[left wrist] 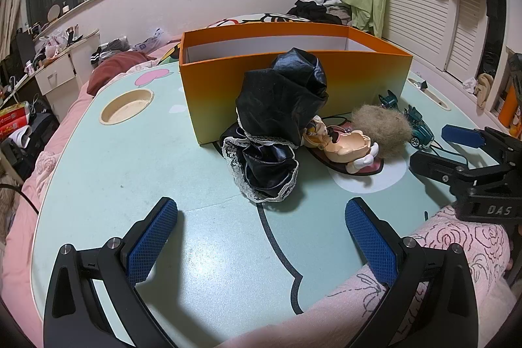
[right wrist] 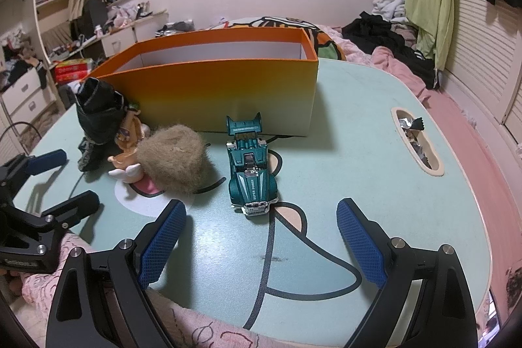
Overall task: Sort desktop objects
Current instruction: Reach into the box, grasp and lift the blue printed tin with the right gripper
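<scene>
Two pairs of tongs, left and right, spread wide over the near edge of the bench, gripping nothing. Just ahead of the right tongs, a teal toy car, nose toward the near edge. Left of it, touching, a fuzzy brown clump on what looks like a doll, beside a black lace-trimmed dress. Behind, toward the far edge, an open orange box.
</scene>
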